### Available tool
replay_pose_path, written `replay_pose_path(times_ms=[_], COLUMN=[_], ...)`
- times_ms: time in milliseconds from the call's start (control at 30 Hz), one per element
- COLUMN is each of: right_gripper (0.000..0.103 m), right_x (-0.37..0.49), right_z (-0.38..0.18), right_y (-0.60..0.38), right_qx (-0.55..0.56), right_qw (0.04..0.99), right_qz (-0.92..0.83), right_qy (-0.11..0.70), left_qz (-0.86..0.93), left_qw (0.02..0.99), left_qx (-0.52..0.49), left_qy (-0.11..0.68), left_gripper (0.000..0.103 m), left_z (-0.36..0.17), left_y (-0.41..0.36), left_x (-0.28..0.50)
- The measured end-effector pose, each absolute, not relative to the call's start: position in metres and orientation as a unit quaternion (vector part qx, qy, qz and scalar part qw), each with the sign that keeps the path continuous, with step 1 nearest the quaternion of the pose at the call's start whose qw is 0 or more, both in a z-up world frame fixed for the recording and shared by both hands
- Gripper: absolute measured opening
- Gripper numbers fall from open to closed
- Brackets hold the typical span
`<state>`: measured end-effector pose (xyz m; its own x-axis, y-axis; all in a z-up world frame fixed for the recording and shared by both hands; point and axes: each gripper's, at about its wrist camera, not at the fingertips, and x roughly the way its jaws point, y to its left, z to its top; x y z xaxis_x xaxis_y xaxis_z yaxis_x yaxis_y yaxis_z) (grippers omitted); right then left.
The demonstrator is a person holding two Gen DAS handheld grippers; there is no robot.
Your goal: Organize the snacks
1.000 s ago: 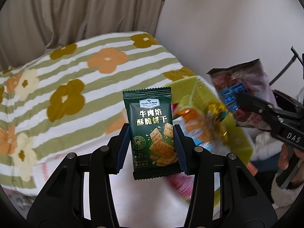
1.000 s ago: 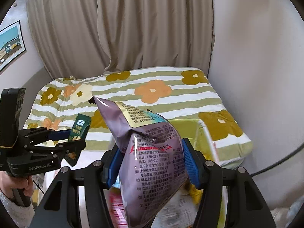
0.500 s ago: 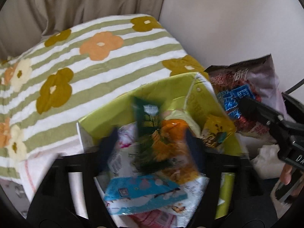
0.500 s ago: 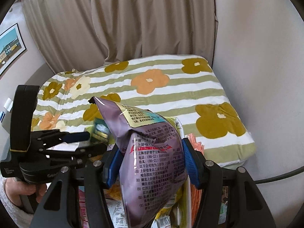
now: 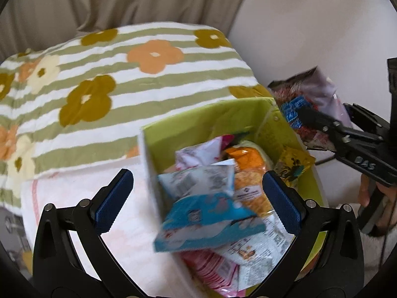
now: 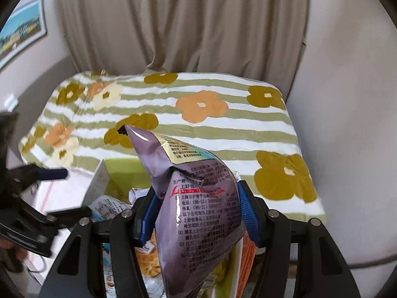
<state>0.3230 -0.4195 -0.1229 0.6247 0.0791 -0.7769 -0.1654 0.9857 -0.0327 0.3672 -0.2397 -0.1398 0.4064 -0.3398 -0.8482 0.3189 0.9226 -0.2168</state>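
Note:
A lime-green box [image 5: 198, 116] full of snack packets stands beside the bed. My left gripper [image 5: 196, 176] hangs over it, its jaws opening wide with nothing held between them. Below it lie a light-blue packet [image 5: 206, 221] and an orange packet [image 5: 250, 173]. The dark green cracker packet is not visible among them. My right gripper [image 6: 198, 191] is shut on a purple snack bag [image 6: 198, 211], held upright above the right side of the box [image 6: 121, 173]. In the left wrist view that bag [image 5: 310, 92] and right gripper [image 5: 320, 121] show at the box's right.
A bed with a green-striped flower blanket [image 5: 111, 79] fills the far side, with a beige curtain [image 6: 173, 24] behind it. A white cloth [image 5: 99, 198] lies left of the box. A white wall [image 6: 347, 124] stands close on the right. A framed picture [image 6: 22, 37] hangs at the left.
My left gripper opened and let go of the green cracker packet, which dropped toward the box and is gone from view. Both grippers came closer over the box; the right still holds the purple bag.

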Motion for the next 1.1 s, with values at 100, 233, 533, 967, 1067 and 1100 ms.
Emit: replay_pose_path(times_ms=[100, 233, 533, 967, 1067, 1100], right_gripper=[0.060, 0.100, 0.102, 0.102, 0.102, 0.102], right_x=[0.329, 0.332, 0.277, 0.131, 0.094, 0.086], right_z=[-0.136, -0.146, -0.119, -0.041, -0.032, -0.031], right_y=[-0.409, -0.403, -0.393, -0.339, -0.321, -0.317], right_qx=[-0.088, -0.094, -0.053, 0.002, 0.005, 0.008], right_qw=[0.899, 0.905, 0.926, 0.952, 0.958, 0.959], right_qz=[0.071, 0.088, 0.069, 0.026, 0.029, 0.030], right_qy=[0.423, 0.404, 0.367, 0.304, 0.286, 0.282], left_qz=[-0.171, -0.141, -0.124, -0.108, -0.087, -0.081], left_qw=[0.847, 0.853, 0.871, 0.931, 0.945, 0.949], left_qx=[-0.018, -0.024, -0.027, -0.002, 0.002, 0.004], left_qy=[0.504, 0.502, 0.475, 0.349, 0.314, 0.305], left_gripper=[0.103, 0.103, 0.103, 0.103, 0.103, 0.103], left_z=[-0.138, -0.138, -0.122, -0.034, -0.018, -0.015], left_y=[-0.223, -0.205, -0.173, -0.109, -0.094, -0.090], left_x=[0.362, 0.354, 0.310, 0.171, 0.132, 0.119])
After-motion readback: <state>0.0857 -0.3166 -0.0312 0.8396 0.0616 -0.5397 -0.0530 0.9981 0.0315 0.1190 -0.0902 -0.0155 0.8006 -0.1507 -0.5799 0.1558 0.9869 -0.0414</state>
